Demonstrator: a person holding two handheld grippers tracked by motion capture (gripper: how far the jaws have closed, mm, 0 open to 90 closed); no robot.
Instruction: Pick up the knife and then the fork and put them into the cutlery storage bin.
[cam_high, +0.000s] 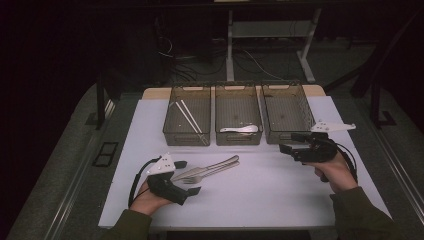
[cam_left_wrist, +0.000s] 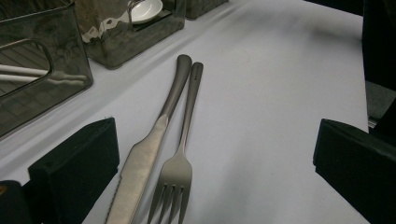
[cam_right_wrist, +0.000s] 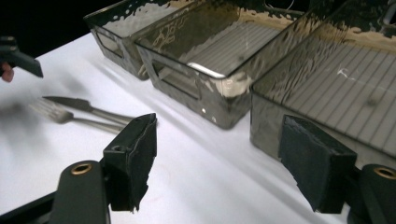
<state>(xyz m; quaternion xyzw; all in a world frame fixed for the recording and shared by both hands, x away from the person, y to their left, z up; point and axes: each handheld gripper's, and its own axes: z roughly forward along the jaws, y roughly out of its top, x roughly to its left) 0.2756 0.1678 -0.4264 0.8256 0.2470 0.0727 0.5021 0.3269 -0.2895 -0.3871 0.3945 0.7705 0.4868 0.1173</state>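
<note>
A: Left gripper (cam_left_wrist: 215, 172) stands open, jaws astride the fork (cam_left_wrist: 175, 177) and knife (cam_left_wrist: 140, 168), touching neither; both lie side by side just before the middle bin (cam_high: 238, 122).

B: Right gripper (cam_right_wrist: 217, 158)?

A: Open too, empty, by the right bin (cam_high: 287, 117).

B: Risk?

A: Closing here could pinch both utensils together, or skid the fork off the knife.

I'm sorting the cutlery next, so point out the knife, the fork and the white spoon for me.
knife (cam_left_wrist: 140, 163): left gripper view, on the flat of its blade.
fork (cam_left_wrist: 176, 170): left gripper view, on the head just above the tines.
white spoon (cam_high: 241, 129): high view, on its handle, in the middle bin.
</note>
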